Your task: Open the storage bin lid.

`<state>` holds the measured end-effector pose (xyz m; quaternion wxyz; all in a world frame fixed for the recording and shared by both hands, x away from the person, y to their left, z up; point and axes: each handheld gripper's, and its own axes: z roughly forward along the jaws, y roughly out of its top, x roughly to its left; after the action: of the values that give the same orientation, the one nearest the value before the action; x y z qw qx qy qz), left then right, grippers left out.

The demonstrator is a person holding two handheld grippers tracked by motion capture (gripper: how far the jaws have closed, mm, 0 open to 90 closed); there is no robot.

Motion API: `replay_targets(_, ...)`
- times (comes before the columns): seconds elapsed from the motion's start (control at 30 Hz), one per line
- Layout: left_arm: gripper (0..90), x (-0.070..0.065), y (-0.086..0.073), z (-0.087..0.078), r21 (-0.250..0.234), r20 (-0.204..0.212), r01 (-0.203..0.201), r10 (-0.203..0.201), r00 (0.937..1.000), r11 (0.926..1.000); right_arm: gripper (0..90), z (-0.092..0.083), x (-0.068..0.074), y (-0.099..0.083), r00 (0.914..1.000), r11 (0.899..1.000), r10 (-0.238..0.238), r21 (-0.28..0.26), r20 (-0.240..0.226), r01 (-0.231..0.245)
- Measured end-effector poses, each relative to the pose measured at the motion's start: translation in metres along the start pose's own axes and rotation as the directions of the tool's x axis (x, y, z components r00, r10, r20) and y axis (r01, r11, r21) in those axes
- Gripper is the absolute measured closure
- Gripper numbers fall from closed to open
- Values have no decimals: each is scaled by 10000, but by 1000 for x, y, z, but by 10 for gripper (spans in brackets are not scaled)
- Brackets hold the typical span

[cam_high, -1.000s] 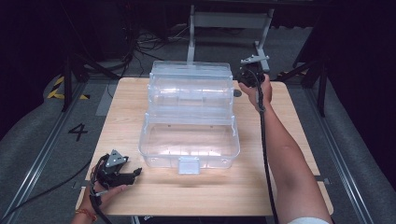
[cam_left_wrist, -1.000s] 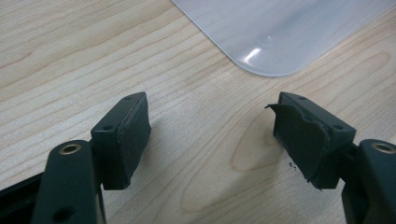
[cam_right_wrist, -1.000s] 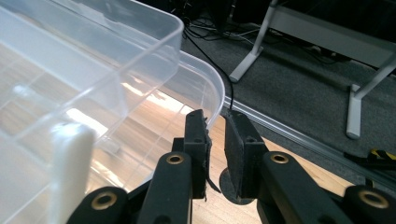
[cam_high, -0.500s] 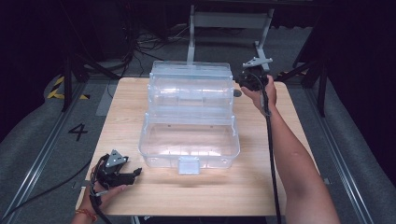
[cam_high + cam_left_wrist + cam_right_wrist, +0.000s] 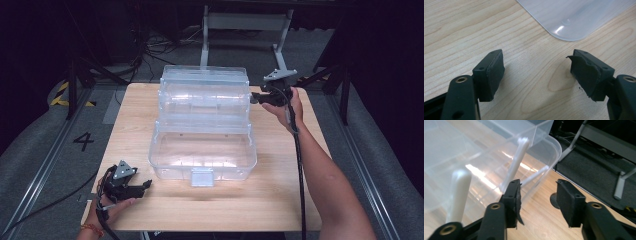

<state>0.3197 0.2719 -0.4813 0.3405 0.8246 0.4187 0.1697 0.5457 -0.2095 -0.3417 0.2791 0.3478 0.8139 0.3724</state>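
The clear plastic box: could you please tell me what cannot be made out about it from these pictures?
- Contents of the clear plastic box: high view, glare and clear walls leave them unreadable.
- Front latch: high view, too small to tell whether fastened.
- Most of the box: left gripper view, cut off by the top edge, one corner showing.

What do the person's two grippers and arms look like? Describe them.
Both are black two-fingered tools. The left gripper and right gripper each carry a grey three-cornered plate and trail a black cable. The fingers have flat dark pads with frayed edges. Forearms are bare; the left wrist wears a reddish band.
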Motion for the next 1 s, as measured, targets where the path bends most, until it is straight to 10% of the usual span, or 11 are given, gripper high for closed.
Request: replay_targets(1.0, 274, 0, 0, 0, 0, -23, 17, -17, 10000, 10000, 388, -62, 26, -70, 9973, 9968, -691, 394, -229, 700)
